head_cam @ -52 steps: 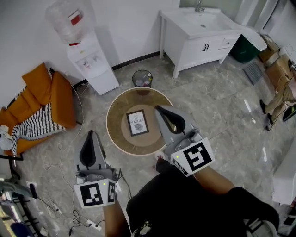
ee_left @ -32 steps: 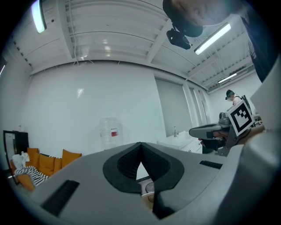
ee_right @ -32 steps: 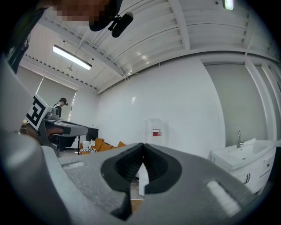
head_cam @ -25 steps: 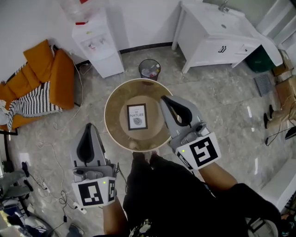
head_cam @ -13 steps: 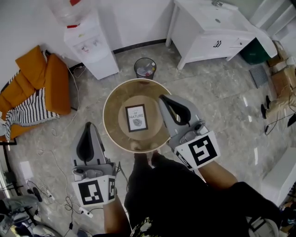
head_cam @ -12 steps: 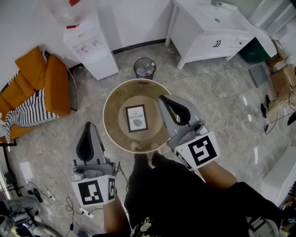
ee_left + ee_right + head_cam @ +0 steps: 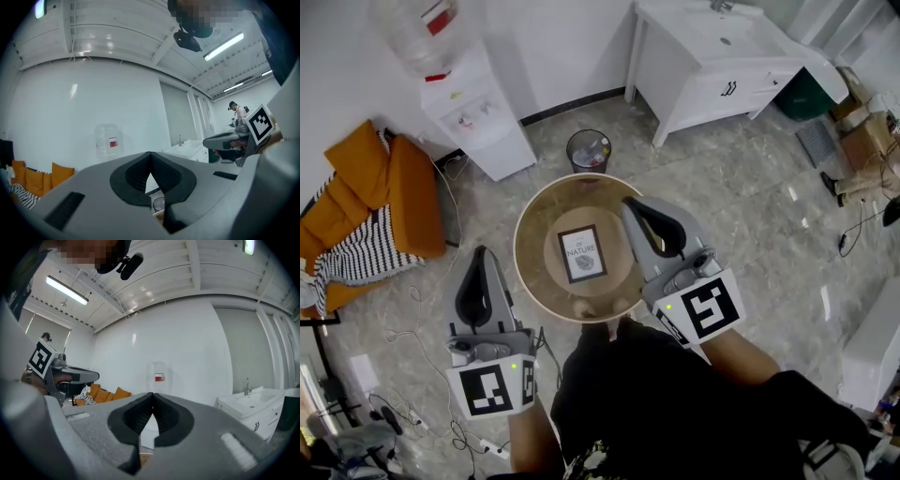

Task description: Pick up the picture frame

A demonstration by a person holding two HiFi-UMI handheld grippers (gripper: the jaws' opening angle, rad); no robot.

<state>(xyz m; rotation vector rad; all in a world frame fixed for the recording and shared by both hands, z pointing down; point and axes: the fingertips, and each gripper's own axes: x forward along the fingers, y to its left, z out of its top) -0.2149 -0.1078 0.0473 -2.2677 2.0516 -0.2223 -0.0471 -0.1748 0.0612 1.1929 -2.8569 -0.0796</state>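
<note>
A small black picture frame (image 7: 582,253) with a white print lies flat in the middle of a round, wood-rimmed glass table (image 7: 528,275). My left gripper (image 7: 478,253) hangs over the floor to the left of the table, shut and holding nothing. My right gripper (image 7: 630,202) reaches over the table's right side, just right of the frame and apart from it, also shut and empty. In the left gripper view the left gripper (image 7: 150,153) shows meeting pads, as does the right gripper (image 7: 151,394) in its own view. The frame is hidden behind the jaws in both gripper views.
Beyond the table stand a waste bin (image 7: 588,150), a white water dispenser (image 7: 473,122) and a white sink cabinet (image 7: 722,56). An orange sofa (image 7: 380,202) with a striped cloth is at the left. Cables (image 7: 417,305) trail on the marble floor near my left gripper.
The table and frame have slid a little lower in the head view, nearer the person's body. Both grippers stay shut and keep about the same places in the picture.
</note>
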